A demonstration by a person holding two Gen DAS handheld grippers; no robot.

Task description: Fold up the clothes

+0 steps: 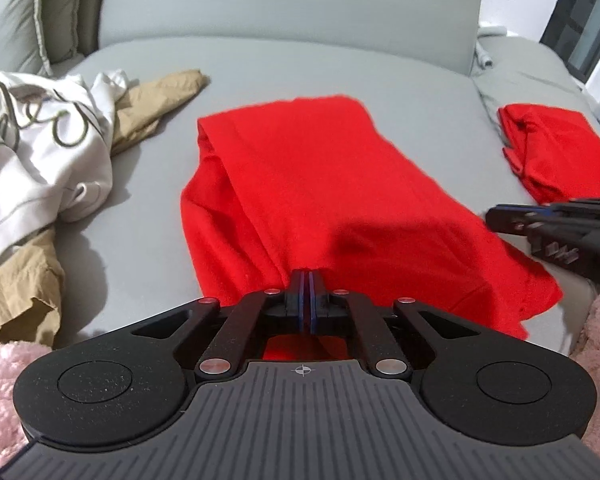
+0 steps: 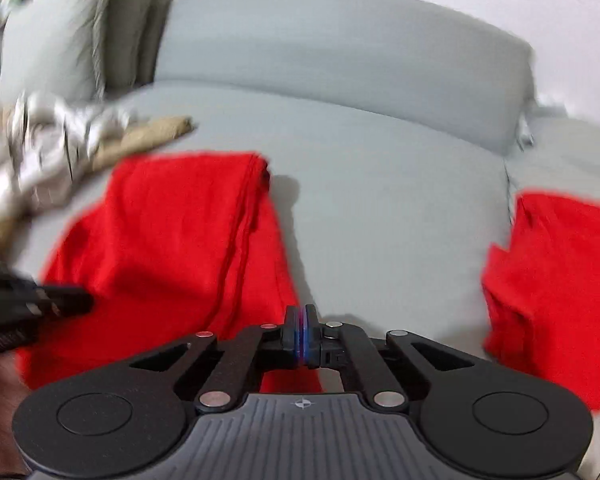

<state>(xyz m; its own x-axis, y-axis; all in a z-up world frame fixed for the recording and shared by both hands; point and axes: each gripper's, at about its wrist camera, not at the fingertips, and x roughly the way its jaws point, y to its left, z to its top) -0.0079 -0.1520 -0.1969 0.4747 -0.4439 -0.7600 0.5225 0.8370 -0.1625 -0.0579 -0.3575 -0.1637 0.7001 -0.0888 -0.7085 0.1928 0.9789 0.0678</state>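
A red garment (image 1: pixel 320 168) lies lengthwise on the grey sofa seat (image 1: pixel 148 184), folded into a long panel. My left gripper (image 1: pixel 309 276) is shut on its near edge, and the cloth bunches up into the tips. My right gripper (image 1: pixel 494 218) comes in from the right, shut, over the garment's right side. In the blurred right wrist view the right gripper (image 2: pixel 301 314) sits at the right border of the red garment (image 2: pixel 172 232), and no cloth shows between its pads. The left gripper (image 2: pixel 60 304) appears at the left there.
A second red garment (image 1: pixel 552 152), folded small, lies on the seat to the right. At the left a white garment with looping script (image 1: pixel 40 140) is heaped over a tan one (image 1: pixel 160 96). Cushions (image 1: pixel 20 8) and the backrest (image 1: pixel 300 8) stand behind. Pink fleece sleeves (image 1: pixel 4 380) frame the near corners.
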